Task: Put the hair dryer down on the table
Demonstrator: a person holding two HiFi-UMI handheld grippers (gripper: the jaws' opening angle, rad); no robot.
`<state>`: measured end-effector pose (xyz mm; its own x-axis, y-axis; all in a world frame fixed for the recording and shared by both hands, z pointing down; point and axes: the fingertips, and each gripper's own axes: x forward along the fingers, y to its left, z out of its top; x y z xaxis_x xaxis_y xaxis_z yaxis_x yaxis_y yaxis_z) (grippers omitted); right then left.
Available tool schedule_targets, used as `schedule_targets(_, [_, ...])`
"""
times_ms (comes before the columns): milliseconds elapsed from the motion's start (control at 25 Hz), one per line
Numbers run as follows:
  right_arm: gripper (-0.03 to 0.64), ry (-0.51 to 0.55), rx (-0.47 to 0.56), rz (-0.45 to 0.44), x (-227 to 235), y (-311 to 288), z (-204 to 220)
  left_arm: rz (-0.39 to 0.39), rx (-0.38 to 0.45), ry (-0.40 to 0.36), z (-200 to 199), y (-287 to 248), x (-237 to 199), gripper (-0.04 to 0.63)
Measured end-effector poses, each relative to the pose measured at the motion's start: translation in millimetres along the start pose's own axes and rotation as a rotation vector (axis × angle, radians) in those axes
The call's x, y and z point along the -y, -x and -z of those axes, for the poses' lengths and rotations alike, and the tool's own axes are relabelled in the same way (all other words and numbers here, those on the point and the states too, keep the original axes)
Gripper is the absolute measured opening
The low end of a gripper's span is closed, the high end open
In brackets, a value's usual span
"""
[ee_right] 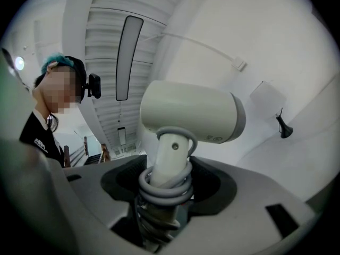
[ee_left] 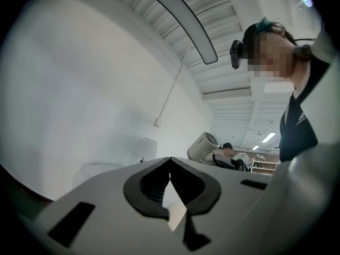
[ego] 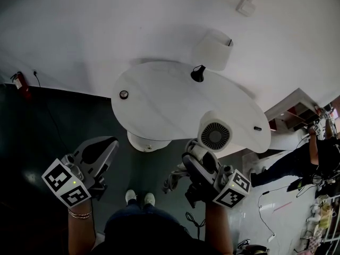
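Observation:
A white hair dryer (ego: 215,134) with a round rear grille is held by its handle in my right gripper (ego: 199,155), over the near right part of the white oval table (ego: 159,105). In the right gripper view the dryer (ee_right: 191,113) stands upright. Its grey cord is coiled round the handle, and my right gripper (ee_right: 164,182) is shut on that handle. My left gripper (ego: 103,150) hangs left of the table over the dark floor. Its tips meet in the left gripper view (ee_left: 170,161) and nothing is between them.
On the table stand a small black cone-shaped object (ego: 198,74), a small round item (ego: 124,94) and a small dark piece (ego: 257,128). A white cylinder (ego: 212,49) is beyond the table. A person (ego: 319,153) and shelves are at the right, and a fire extinguisher (ego: 20,83) at the left.

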<state>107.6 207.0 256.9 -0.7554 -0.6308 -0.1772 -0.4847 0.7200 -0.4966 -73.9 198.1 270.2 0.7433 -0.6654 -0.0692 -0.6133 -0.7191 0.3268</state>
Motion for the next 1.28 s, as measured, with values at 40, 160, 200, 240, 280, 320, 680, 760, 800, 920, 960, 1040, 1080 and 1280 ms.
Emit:
schedule_targets(40, [0.268, 0.004, 0.0, 0.005, -1.0, -2.3, 1.6, 0.002, -0.002, 0.001, 0.2, 2.2, -2.9, 0.017])
schedule_targets(160, [0.267, 0.007, 0.004, 0.014, -2.6, -7.8, 5.9, 0.006, -0.008, 0.004, 1.1, 6.1, -11.9, 0.017])
schedule_targets(200, [0.267, 0.007, 0.004, 0.016, -2.6, -8.8, 7.0, 0.006, -0.008, 0.005, 1.4, 6.4, -14.2, 0.017])
schedule_targets(240, [0.267, 0.006, 0.004, 0.018, -2.6, -9.3, 8.0, 0.007, -0.007, 0.007, 1.7, 6.6, -15.9, 0.017])
schedule_targets(280, [0.267, 0.005, 0.003, 0.022, -2.5, -9.4, 9.0, 0.007, -0.006, 0.008, 1.9, 6.8, -16.9, 0.017])
schedule_targets(320, [0.268, 0.005, 0.002, 0.025, -2.7, -9.3, 10.0, 0.009, -0.004, 0.009, 2.2, 7.3, -17.5, 0.017])
schedule_targets(680, [0.267, 0.013, 0.011, 0.037, -9.4, -13.4, 12.2, 0.037, -0.004, 0.033, 8.7, 16.4, -14.1, 0.017])
schedule_targets(760, [0.268, 0.008, 0.007, 0.035, -11.8, -15.6, 15.1, 0.037, -0.009, 0.044, 13.5, 19.9, -14.0, 0.017])
schedule_targets(800, [0.267, 0.008, 0.003, 0.034, -13.1, -16.0, 17.5, 0.034, -0.013, 0.049, 16.6, 21.9, -14.5, 0.017])
schedule_targets(920, [0.268, 0.006, -0.009, 0.034, -14.6, -15.8, 22.8, 0.026, -0.022, 0.062, 23.3, 25.5, -16.5, 0.017])
schedule_targets(960, [0.267, 0.004, -0.01, 0.033, -13.7, -15.8, 22.6, 0.025, -0.023, 0.063, 23.5, 25.1, -16.9, 0.017])
schedule_targets(1040, [0.267, -0.003, -0.009, 0.031, -10.9, -16.7, 21.2, 0.024, -0.023, 0.062, 22.4, 23.4, -18.1, 0.017])
schedule_targets(1080, [0.268, -0.007, -0.008, 0.028, -9.5, -17.2, 21.2, 0.022, -0.024, 0.062, 22.4, 23.0, -19.1, 0.017])
schedule_targets(1280, [0.268, -0.033, -0.023, 0.013, -0.6, -27.6, 26.5, -0.019, -0.024, 0.081, 24.3, 25.0, -31.6, 0.017])
